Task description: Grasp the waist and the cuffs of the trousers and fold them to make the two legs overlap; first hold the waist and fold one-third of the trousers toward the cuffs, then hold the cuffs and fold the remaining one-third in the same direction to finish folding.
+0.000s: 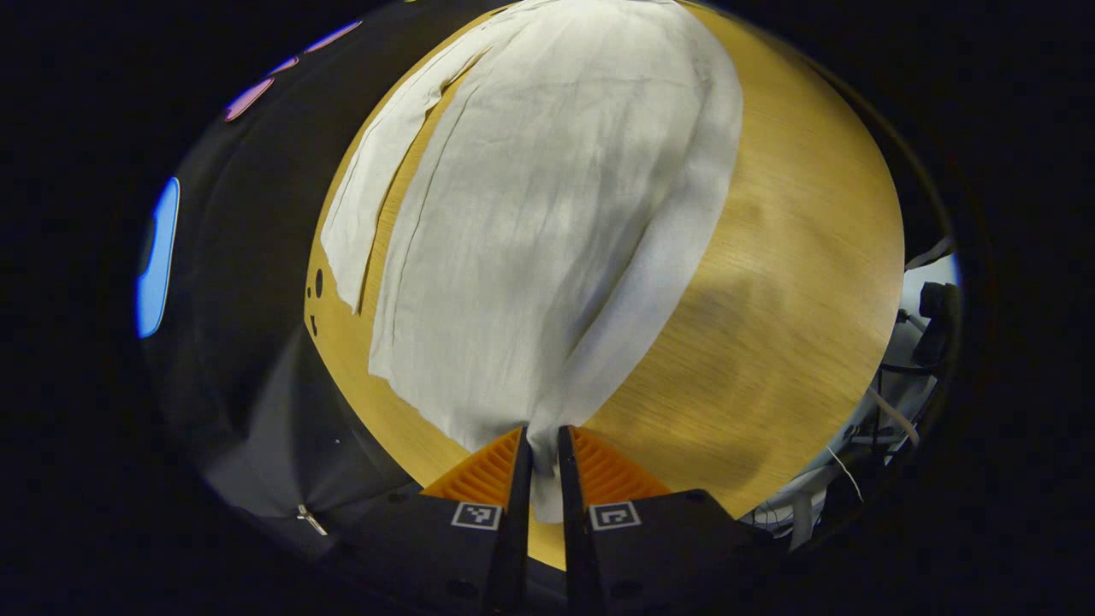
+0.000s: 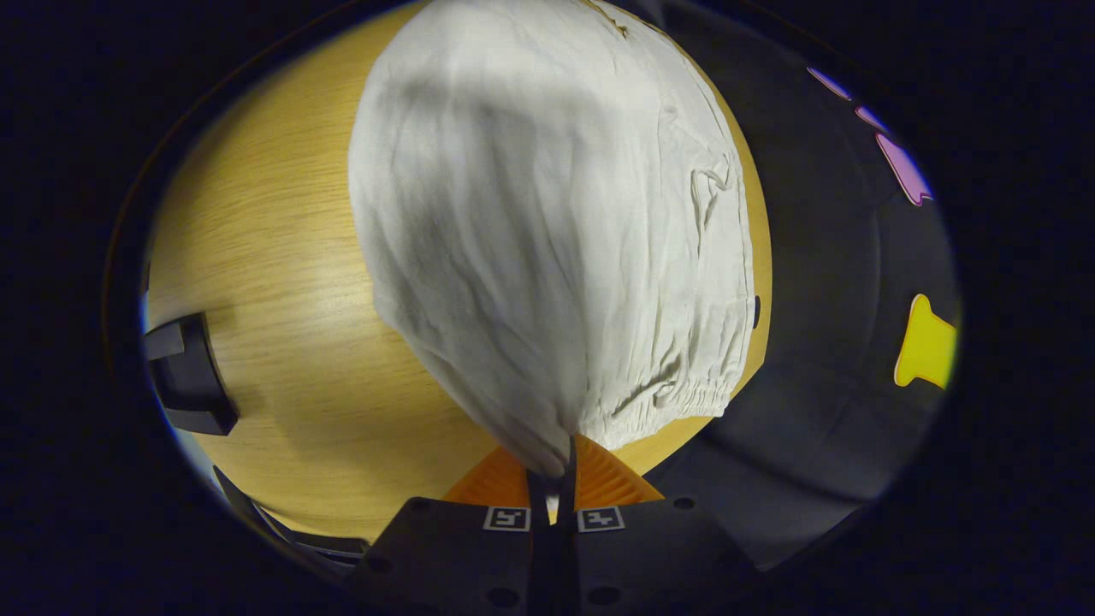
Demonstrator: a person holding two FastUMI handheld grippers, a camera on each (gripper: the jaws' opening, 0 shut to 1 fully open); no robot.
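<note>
In the left gripper view, the left gripper [image 1: 544, 445] sits at the bottom with its two fingers drawn close together, pinching a narrow bunch of pale cloth that runs down between them; this is one end of the trousers [image 1: 547, 214], most likely the cuff end, though the hem itself is gathered into the grip and hard to make out. From that pinch the off-white fabric fans up and away over the wooden table [image 1: 796, 282], widening as it goes, with a second strip of the same cloth lying alongside it on the far-left side, a thin wedge of tabletop showing between the two. Bare wood lies to the right of the fabric, and beyond the table's edge there some cables [image 1: 890, 411] hang near pale equipment. In the right gripper view, the right gripper [image 2: 558, 466] likewise has its fingers pressed nearly together on a gathered fold of the trousers [image 2: 547, 222]. Just right of the grip the elastic, puckered waistband [image 2: 684, 398] curves along the table [image 2: 282, 282] near its edge, so this is the waist end. The cloth rises from the fingers in creased folds and spreads across the wood farther off. A dark bracket-like object [image 2: 188, 376] sits at the table's left edge.
</note>
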